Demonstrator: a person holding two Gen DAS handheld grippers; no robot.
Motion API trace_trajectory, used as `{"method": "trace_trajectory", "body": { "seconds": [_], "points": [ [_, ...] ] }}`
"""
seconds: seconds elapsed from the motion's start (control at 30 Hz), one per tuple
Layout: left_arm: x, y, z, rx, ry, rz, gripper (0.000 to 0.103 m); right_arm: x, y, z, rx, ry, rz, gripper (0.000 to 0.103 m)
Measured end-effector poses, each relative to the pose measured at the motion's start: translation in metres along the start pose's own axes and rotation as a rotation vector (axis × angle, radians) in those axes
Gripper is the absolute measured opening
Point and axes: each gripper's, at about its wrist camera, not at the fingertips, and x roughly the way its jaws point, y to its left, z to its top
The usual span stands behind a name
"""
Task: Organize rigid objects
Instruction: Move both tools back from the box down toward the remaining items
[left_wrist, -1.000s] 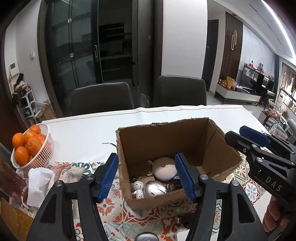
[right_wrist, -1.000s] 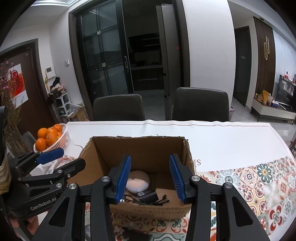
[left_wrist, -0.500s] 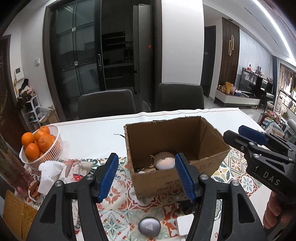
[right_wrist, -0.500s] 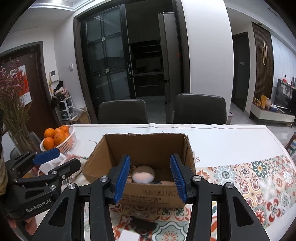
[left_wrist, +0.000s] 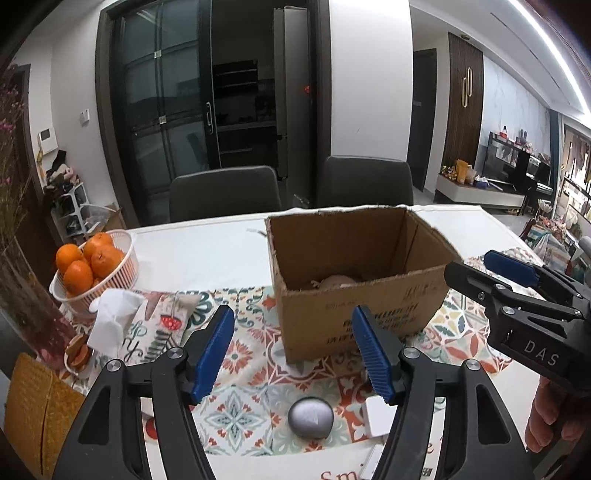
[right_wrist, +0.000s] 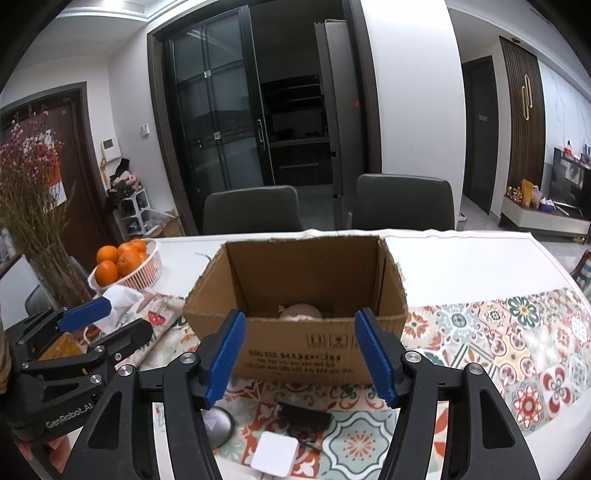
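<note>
An open cardboard box (left_wrist: 354, 317) (right_wrist: 314, 350) stands on the patterned tablecloth with a round pinkish toy (right_wrist: 301, 312) inside. In front of it lie a grey oval puck (left_wrist: 310, 422) (right_wrist: 218, 424), a white square block (right_wrist: 275, 454) (left_wrist: 378, 415) and a black flat device (right_wrist: 304, 415). My left gripper (left_wrist: 293, 354) is open and empty, above the puck. My right gripper (right_wrist: 299, 356) is open and empty, above the black device and white block. Each gripper also shows in the other's view, the left (right_wrist: 85, 332) and the right (left_wrist: 491, 273).
A white basket of oranges (left_wrist: 98, 271) (right_wrist: 127, 267) stands at the left with crumpled tissue (left_wrist: 110, 317) beside it. A vase of dried flowers (right_wrist: 44, 236) stands at the far left. Two dark chairs (right_wrist: 251, 210) stand behind the table.
Both grippers have pulled back from the box and toward me. The box looks farther away, and the puck, white block and black device have come into view below the fingers.
</note>
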Motion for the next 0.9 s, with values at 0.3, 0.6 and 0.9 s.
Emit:
{"method": "trace_trajectory", "body": {
  "seconds": [0.3,0.6,0.9],
  "points": [
    [0.005,0.004,-0.026,-0.004,0.042,0.017,0.069,0.009,0.002,-0.022,-0.005,0.036,-0.014,0.075],
    [0.022,0.009,-0.051,-0.014,0.108,0.016,0.07,0.028,0.003,-0.042,-0.003,0.106,-0.02,0.078],
    [0.036,0.009,-0.071,-0.012,0.166,0.004,0.07,0.046,0.002,-0.062,0.003,0.173,-0.02,0.078]
  ]
}}
